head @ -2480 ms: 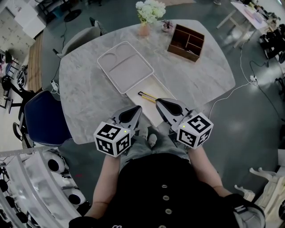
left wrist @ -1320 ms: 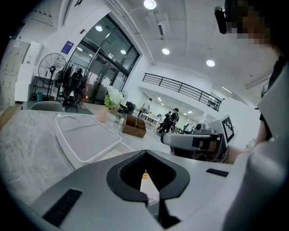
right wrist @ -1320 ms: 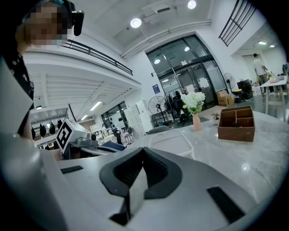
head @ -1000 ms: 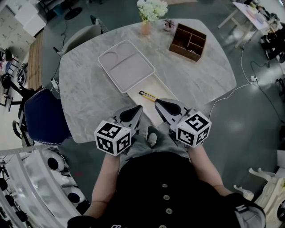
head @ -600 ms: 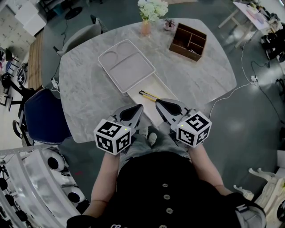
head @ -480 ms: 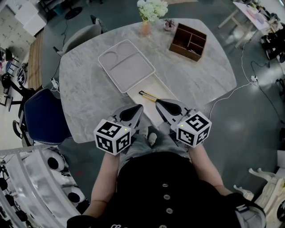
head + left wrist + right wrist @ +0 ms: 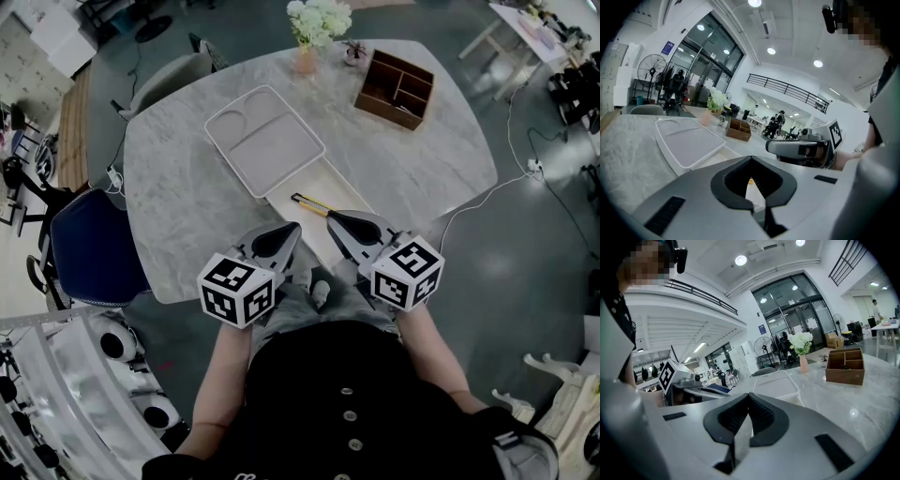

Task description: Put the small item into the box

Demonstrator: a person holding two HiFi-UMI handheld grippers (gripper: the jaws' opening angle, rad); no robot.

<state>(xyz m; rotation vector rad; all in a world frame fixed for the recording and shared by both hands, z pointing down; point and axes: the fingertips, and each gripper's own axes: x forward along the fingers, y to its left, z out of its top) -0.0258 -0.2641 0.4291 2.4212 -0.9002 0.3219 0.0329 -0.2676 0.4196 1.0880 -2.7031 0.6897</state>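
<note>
Nearest to you, at the front edge of the marble counter (image 7: 187,206), you hold both hand-held grippers side by side and pointing slightly down. The left hand-held gripper (image 7: 286,234) has its jaws closed tip to tip with nothing between them. The right hand-held gripper (image 7: 336,220) looks the same, its tips meeting on nothing. Just beyond the right one's tip, the small item (image 7: 309,203), a thin yellow-and-black stick, lies slantwise inside the shallow cream box (image 7: 323,183), apart from both grippers. A white tray (image 7: 264,141) lies flat at the box's far end. Farther back on the right stands a wooden organiser (image 7: 394,89), and a vase of white flowers (image 7: 314,28) sits at the counter's far edge.
</note>
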